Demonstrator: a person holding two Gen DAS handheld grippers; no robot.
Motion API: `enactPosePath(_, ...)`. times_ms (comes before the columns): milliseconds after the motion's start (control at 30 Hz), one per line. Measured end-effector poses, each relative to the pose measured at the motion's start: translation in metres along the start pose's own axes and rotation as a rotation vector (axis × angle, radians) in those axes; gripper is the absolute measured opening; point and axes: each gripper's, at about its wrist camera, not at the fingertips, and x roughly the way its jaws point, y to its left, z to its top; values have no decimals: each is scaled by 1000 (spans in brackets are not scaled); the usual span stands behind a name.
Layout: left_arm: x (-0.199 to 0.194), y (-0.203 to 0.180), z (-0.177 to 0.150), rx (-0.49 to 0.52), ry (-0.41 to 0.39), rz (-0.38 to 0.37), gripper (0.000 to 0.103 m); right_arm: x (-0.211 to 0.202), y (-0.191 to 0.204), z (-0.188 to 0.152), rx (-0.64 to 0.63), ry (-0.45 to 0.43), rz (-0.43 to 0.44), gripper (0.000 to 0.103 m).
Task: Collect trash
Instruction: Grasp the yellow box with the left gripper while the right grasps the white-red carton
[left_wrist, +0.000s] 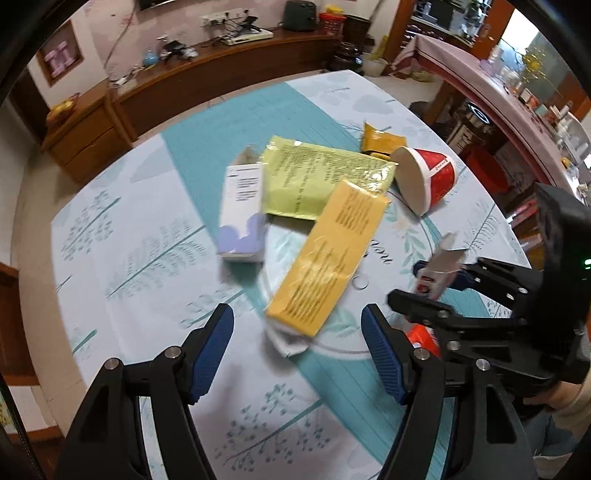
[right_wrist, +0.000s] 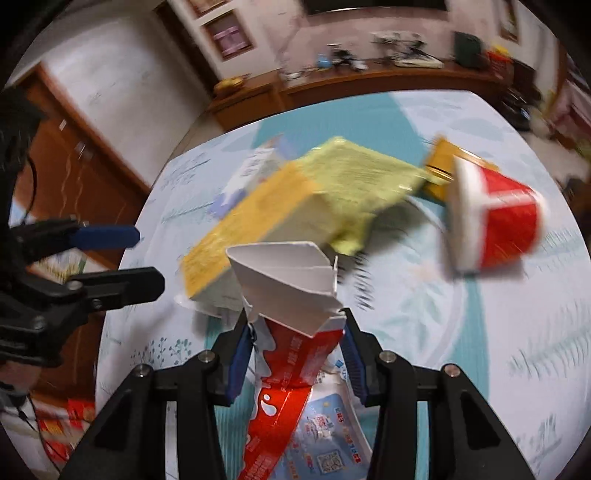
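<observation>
Your right tongs (right_wrist: 295, 360) clamped a milk carton (right_wrist: 291, 332); your left tongs (left_wrist: 297, 349) hung open, empty, over the orange packet (left_wrist: 328, 258) on the worktop (left_wrist: 147, 258).

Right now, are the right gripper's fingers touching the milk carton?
Touching. The right wrist view shows both blue fingers pressed against the sides of the milk carton, no gap visible.

The left tongs (left_wrist: 297, 345) hang with jaws apart over the desk (left_wrist: 147, 258), just short of an orange-yellow packet (left_wrist: 328, 254). That packet overlaps a pale green pouch (left_wrist: 317, 177), with a white and lilac box (left_wrist: 242, 214) touching the pouch's left edge. A red and white paper cup (left_wrist: 424, 177) lies tipped beside a small mustard sachet (left_wrist: 382, 142). At right, the right tongs (left_wrist: 434, 282) appear to pinch a crumpled carton (left_wrist: 441, 264).
</observation>
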Motion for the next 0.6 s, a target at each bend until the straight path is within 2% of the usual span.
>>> enactPosePath(133, 19, -12, 11, 23, 26, -10, 70, -14, -23, -7, 117, -14, -20, 45)
enactPosePath(233, 35, -20, 21, 34, 43, 3, 69, -19, -33, -15, 160, -9, -31, 45)
enactPosePath(300, 43, -24, 24, 32, 52, 18, 51, -22, -36, -19, 172, -6, -35, 45)
enactPosePath(433, 41, -31, 21, 17, 43, 21, 44, -33, -41, -30, 181, -8, -30, 45)
enactPosePath(600, 26, -43, 6, 7, 25, 42, 43, -48, -39, -37, 175, -30, -12, 45)
